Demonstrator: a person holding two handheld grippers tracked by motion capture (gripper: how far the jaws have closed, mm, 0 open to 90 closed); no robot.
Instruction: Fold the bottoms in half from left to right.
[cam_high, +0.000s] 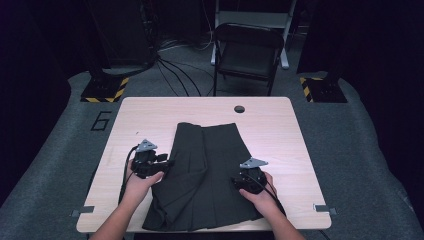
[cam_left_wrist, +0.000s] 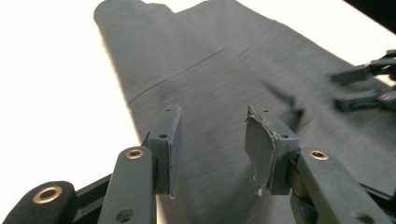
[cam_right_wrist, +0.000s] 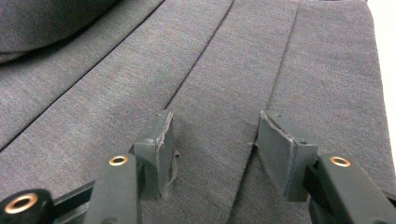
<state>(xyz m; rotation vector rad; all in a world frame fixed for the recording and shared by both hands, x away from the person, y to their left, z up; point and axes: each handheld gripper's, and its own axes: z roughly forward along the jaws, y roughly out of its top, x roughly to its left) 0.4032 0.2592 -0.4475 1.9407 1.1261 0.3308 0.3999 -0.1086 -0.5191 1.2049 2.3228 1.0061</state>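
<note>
A dark grey pleated skirt (cam_high: 210, 165) lies flat on the light wooden table (cam_high: 150, 115), its narrow waist toward the far side. A fold of cloth is laid over its left part. My left gripper (cam_high: 166, 164) sits at the skirt's left edge. In the left gripper view its jaws (cam_left_wrist: 212, 126) stand apart above the skirt (cam_left_wrist: 219, 70) with nothing between the pads. My right gripper (cam_high: 236, 181) rests over the skirt's right part. Its jaws (cam_right_wrist: 215, 126) are open just above the pleats (cam_right_wrist: 233, 56), gripping no cloth. The right gripper (cam_left_wrist: 364, 86) also appears across the skirt in the left gripper view.
A round cable hole (cam_high: 239, 108) sits near the table's far edge. Behind the table stand a black folding chair (cam_high: 248, 50) and floor cables (cam_high: 175, 75). Bare tabletop lies on both sides of the skirt.
</note>
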